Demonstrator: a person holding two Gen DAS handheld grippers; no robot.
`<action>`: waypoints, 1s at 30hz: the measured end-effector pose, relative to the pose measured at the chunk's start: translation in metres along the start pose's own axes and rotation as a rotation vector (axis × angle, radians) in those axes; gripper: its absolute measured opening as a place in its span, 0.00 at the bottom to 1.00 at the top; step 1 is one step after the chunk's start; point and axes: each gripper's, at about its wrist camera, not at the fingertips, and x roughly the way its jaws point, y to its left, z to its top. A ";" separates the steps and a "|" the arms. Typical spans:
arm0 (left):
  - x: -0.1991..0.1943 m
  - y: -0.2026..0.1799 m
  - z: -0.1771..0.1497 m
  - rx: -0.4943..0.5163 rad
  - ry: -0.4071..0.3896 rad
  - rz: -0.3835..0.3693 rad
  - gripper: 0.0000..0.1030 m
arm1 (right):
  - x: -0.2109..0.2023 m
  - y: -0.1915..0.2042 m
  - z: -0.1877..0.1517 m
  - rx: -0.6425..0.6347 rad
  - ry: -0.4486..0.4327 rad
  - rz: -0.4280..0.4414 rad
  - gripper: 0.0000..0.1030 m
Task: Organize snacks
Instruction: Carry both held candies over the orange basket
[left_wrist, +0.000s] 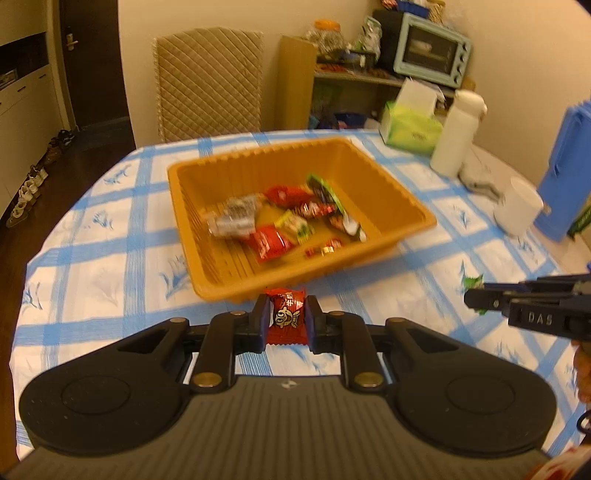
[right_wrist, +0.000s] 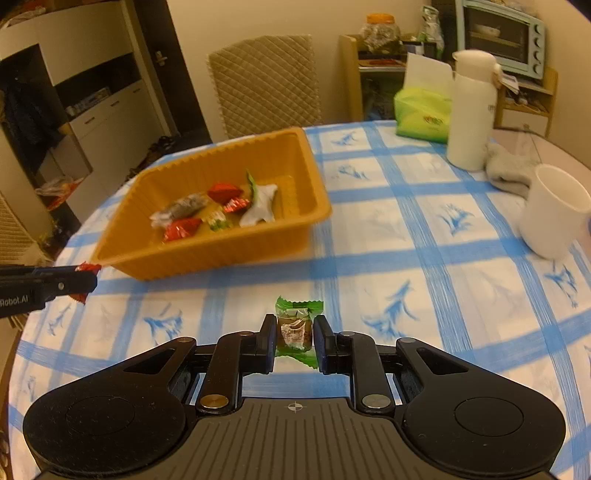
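Both wrist views look down, sharing the orange tray (left_wrist: 373, 162).

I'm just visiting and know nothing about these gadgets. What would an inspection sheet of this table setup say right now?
Surface: round table under a blue-checked cloth.
Job's things: orange tray holding several wrapped snacks; red snack and green snack held outside it.
Clutter: white bottle, white cup, green tissue pack, grey cloth.
Grippers: left gripper shut on the red snack; right gripper shut on the green snack.
Cables: nothing seen.
Surroundings: quilted chair, shelf with toaster oven.
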 end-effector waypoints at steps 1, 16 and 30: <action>0.000 0.001 0.003 -0.002 -0.007 0.005 0.17 | 0.000 0.001 0.003 -0.002 -0.006 0.006 0.21; 0.031 0.019 0.040 -0.028 -0.016 0.045 0.17 | 0.017 0.014 0.063 -0.032 -0.084 0.043 0.21; 0.072 0.029 0.054 -0.029 0.034 0.070 0.17 | 0.050 0.013 0.094 -0.023 -0.079 0.035 0.21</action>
